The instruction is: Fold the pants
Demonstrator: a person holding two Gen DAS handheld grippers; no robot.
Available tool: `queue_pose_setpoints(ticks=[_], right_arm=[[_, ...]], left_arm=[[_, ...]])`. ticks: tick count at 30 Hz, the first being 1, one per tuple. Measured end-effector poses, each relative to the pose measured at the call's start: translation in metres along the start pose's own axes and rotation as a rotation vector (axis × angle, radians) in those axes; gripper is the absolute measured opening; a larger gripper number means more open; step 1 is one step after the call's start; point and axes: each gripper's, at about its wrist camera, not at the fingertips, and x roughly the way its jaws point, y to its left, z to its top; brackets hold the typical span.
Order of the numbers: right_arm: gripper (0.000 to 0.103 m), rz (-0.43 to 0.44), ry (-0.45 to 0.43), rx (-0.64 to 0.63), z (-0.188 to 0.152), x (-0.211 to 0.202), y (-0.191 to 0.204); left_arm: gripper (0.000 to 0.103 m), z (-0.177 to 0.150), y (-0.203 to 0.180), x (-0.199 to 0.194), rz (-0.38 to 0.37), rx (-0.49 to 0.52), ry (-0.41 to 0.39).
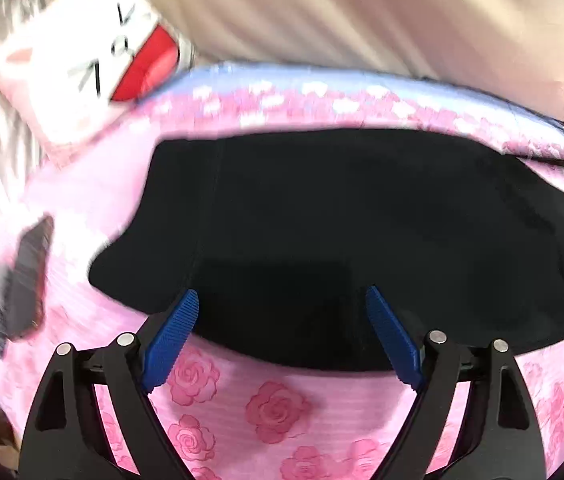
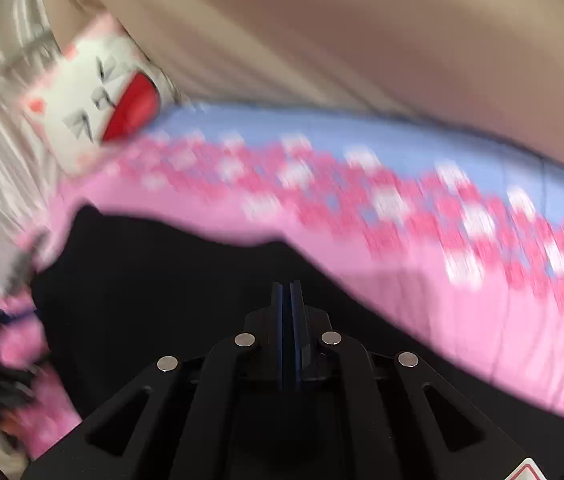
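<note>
The left gripper (image 1: 282,300) is being held with its blue fingers (image 1: 172,338) spread wide, tilted down over the near edge of the black pants (image 1: 341,220); nothing is being pinched between them, and whether the fingertips are touching the cloth cannot be told. The pants are being shown lying flat on a pink bedspread (image 1: 274,408) printed with roses, filling the middle of the left wrist view. To the left of the pants, a dark flat object (image 1: 26,280) is being blurred beyond recognition on the bedspread. At the far left corner, a white cushion (image 1: 82,68) with a drawn cat face and a red mouth is being seen resting on the bed, against a beige wall (image 1: 361,12). Further right, the right gripper (image 2: 291,292) is being held with its fingers pressed together over the pants (image 2: 162,288); whether cloth is being pinched between them cannot be told. The same cushion (image 2: 94,108) is being seen at that view's upper left.
</note>
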Motion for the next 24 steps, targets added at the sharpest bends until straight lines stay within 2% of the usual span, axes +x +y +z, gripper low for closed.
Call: queue_pose_setpoints(ticks=[1, 2, 3, 6, 9, 12, 14, 18, 20, 21, 22, 24], right_arm=[[0.002, -0.018, -0.002, 0.022, -0.005, 0.002, -0.004], [0.001, 0.014, -0.034, 0.075, -0.016, -0.012, -0.014], [0.005, 0.018, -0.067, 0.106, -0.026, -0.029, -0.016], [0.008, 0.009, -0.135, 0.129, -0.063, -0.071, -0.017], [0.018, -0.018, -0.114, 0.161, -0.107, -0.093, -0.03], [0.02, -0.148, -0.071, 0.175, -0.151, -0.106, -0.054], [0.017, -0.121, -0.09, 0.223, -0.176, -0.124, -0.076], [0.024, -0.181, -0.158, 0.277, -0.207, -0.167, -0.106], [0.031, -0.22, -0.124, 0.305, -0.221, -0.165, -0.127], [0.025, -0.201, -0.123, 0.331, -0.231, -0.166, -0.14], [0.025, -0.172, -0.142, 0.352, -0.234, -0.173, -0.143], [0.03, -0.223, -0.181, 0.386, -0.242, -0.195, -0.149]], left_arm=[[0.084, 0.003, -0.005, -0.005, -0.001, 0.003, -0.016], [0.084, 0.006, -0.012, -0.011, -0.013, 0.004, -0.029], [0.084, 0.008, -0.017, -0.014, -0.028, 0.006, -0.033], [0.085, 0.011, -0.036, -0.026, -0.048, 0.02, -0.05], [0.086, 0.012, -0.057, -0.035, -0.044, 0.045, -0.073], [0.092, 0.012, -0.086, -0.044, -0.042, 0.078, -0.097], [0.092, 0.014, -0.104, -0.049, -0.034, 0.1, -0.11], [0.092, 0.011, -0.146, -0.059, -0.016, 0.148, -0.13], [0.093, 0.009, -0.165, -0.062, -0.013, 0.163, -0.134], [0.093, 0.008, -0.177, -0.064, -0.012, 0.171, -0.132], [0.093, 0.006, -0.188, -0.066, -0.01, 0.177, -0.131], [0.094, 0.003, -0.206, -0.069, 0.002, 0.193, -0.135]])
